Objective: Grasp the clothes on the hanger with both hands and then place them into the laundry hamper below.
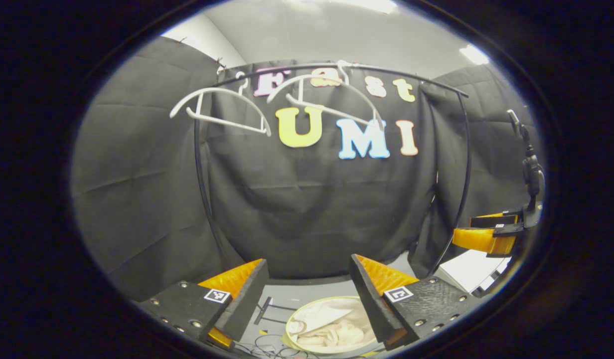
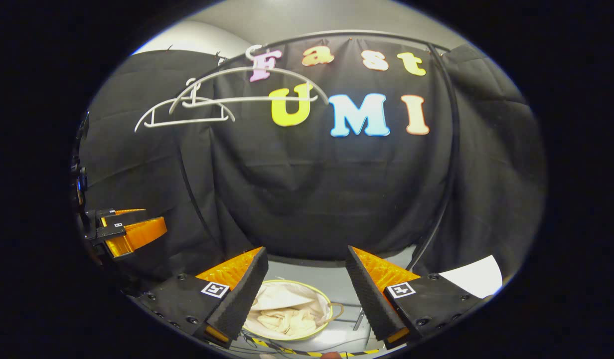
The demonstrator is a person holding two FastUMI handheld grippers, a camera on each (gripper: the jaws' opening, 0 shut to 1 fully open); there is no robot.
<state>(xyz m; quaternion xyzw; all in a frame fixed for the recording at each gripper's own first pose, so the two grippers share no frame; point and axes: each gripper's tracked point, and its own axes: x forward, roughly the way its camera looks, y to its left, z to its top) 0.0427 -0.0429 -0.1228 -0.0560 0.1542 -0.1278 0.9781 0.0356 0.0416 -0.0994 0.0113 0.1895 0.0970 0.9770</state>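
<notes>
Black cloth backs a rail (image 1: pixel 337 70) where two hangers (image 1: pixel 222 107) hang bare. Left gripper (image 1: pixel 307 294) and right gripper (image 2: pixel 307 289) both gape with nothing held, seemingly because the pale clothes (image 2: pixel 287 316) already lie in the hamper (image 2: pixel 328 303) below.

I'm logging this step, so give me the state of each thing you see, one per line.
Left gripper: open, holding nothing.
Right gripper: open, holding nothing.
Hangers: two, bare, hanging on the rail.
Hamper: upright on the floor, pale clothes inside.
</notes>
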